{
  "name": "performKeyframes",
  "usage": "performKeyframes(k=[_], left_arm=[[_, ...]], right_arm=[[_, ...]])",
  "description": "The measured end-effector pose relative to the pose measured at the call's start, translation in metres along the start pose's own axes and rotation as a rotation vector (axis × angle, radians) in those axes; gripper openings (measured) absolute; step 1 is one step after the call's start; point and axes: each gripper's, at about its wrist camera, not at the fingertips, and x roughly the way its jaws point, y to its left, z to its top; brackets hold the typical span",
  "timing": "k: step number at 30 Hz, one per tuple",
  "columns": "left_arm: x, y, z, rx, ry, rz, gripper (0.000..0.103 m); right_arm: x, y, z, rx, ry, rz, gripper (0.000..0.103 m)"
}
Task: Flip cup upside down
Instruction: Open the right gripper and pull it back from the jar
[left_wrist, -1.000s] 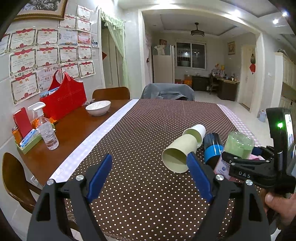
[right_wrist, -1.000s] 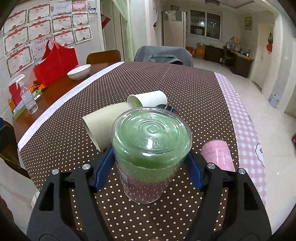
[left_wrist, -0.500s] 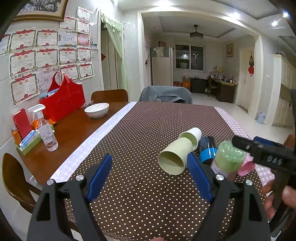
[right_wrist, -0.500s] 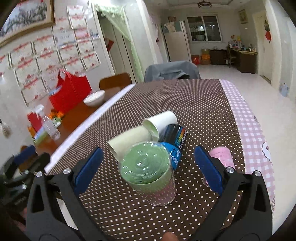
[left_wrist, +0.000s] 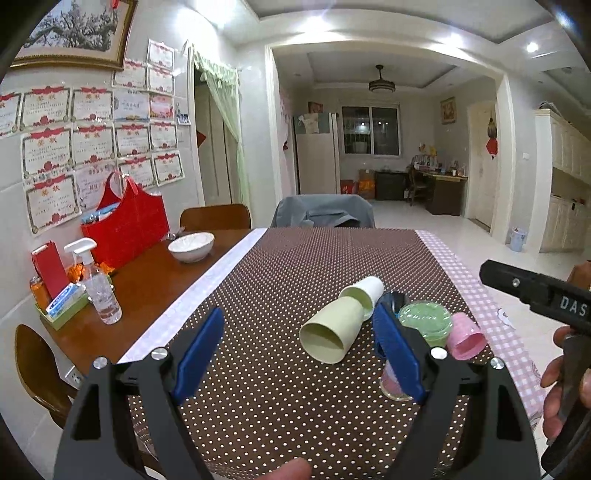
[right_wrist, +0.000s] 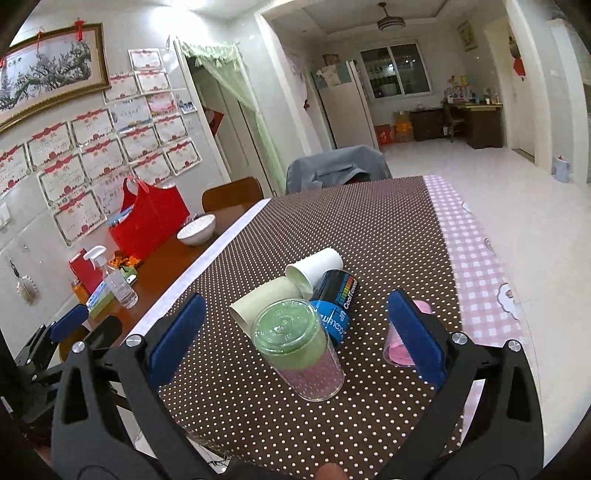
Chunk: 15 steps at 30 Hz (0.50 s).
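Note:
A clear plastic cup stands upside down on the dotted tablecloth, its green base on top. My right gripper is open, its blue pads wide on either side of the cup and touching nothing. Behind the cup lie a cream cup, a white cup and a black-and-blue cup, all on their sides. A pink cup lies partly behind the right finger. My left gripper is open and empty, low over the cloth before the cream cup. The clear cup shows there too.
On the bare wood at the left stand a red bag, a white bowl and a spray bottle. A grey-covered chair is at the far end. The table's right edge, in pink check, drops to the floor.
My right gripper opened, let go of the clear cup and drew back and up. The cup stays upside down on the cloth. The left gripper barely moved.

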Motion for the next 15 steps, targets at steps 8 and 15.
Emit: performKeyframes(k=[8, 15], left_arm=[[-0.022, -0.008, 0.01, 0.012, -0.031, 0.021, 0.082], [-0.035, -0.013, 0.016, -0.003, -0.037, 0.042, 0.082]], right_arm=[[-0.046, 0.006, -0.003, -0.039, -0.083, -0.05, 0.097], [-0.068, 0.011, -0.007, -0.062, -0.13, -0.098, 0.097]])
